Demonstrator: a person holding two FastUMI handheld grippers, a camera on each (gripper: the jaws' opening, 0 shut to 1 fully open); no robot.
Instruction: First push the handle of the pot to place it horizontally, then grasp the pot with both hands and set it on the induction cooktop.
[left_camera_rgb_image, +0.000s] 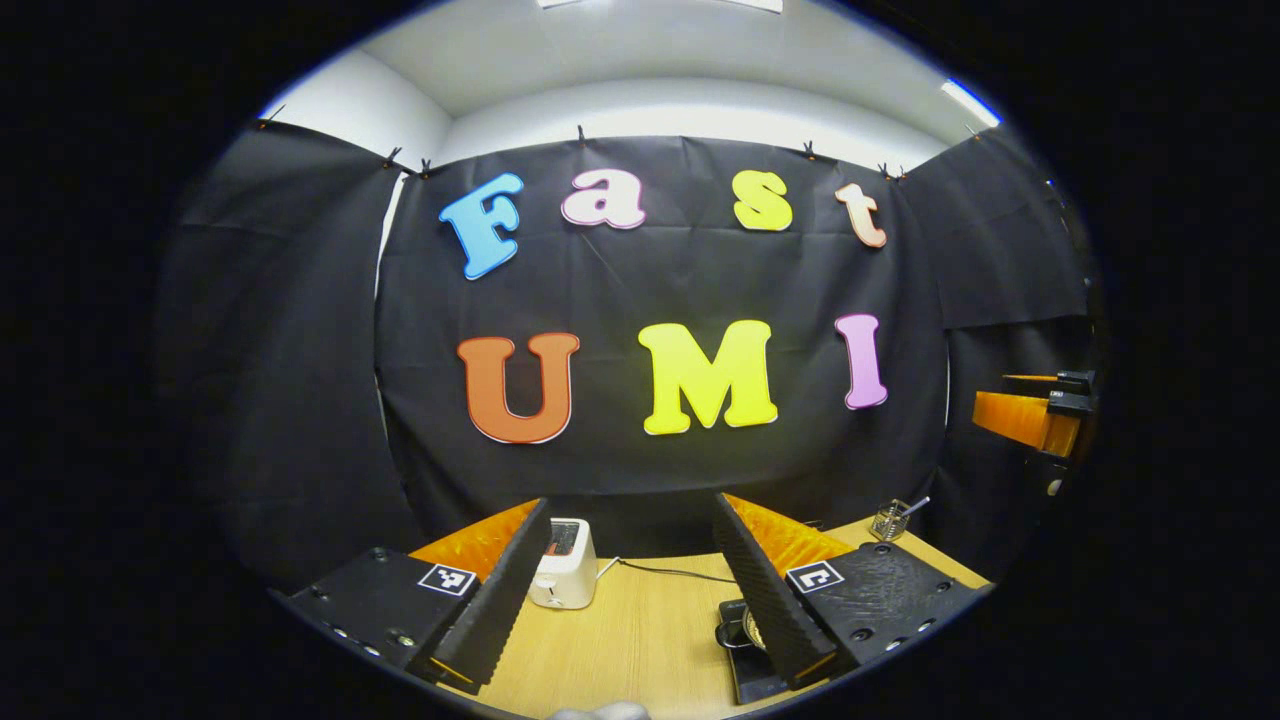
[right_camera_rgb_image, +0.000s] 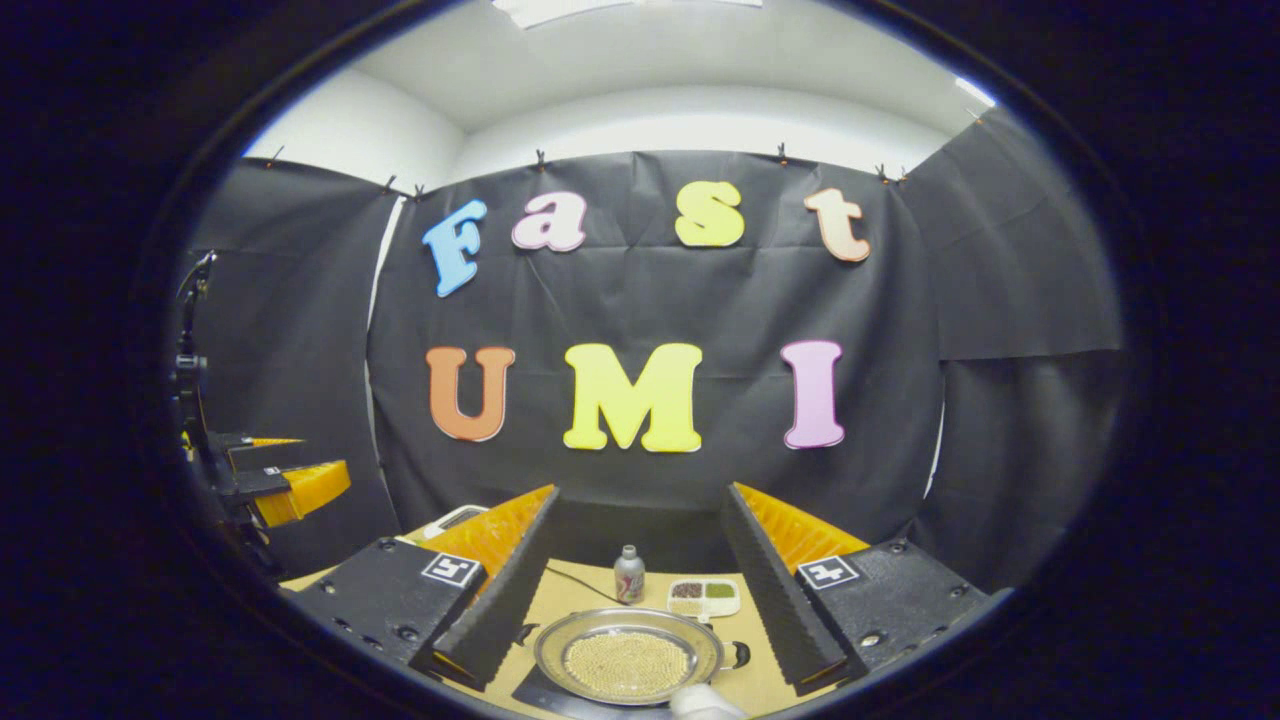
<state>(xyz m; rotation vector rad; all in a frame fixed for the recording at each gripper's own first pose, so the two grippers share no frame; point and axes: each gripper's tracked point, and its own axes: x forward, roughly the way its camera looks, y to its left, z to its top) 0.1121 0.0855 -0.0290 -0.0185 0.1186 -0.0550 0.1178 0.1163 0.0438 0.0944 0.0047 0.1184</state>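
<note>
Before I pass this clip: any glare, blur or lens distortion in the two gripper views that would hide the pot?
Left gripper view: sharp and evenly lit, strong fisheye bending at the edges, the table squeezed low; the toaster reads clearly. Right gripper view: same curvature; the pot is in focus, its metal rim showing only mild sheen, the bottle behind it crisp. Ceiling light is bright at the top of both views.

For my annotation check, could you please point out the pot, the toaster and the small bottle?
pot (right_camera_rgb_image: 627, 662), right gripper view, its pale inner base.
toaster (left_camera_rgb_image: 563, 565), left gripper view, its white front.
small bottle (right_camera_rgb_image: 629, 578), right gripper view, its body.
</note>
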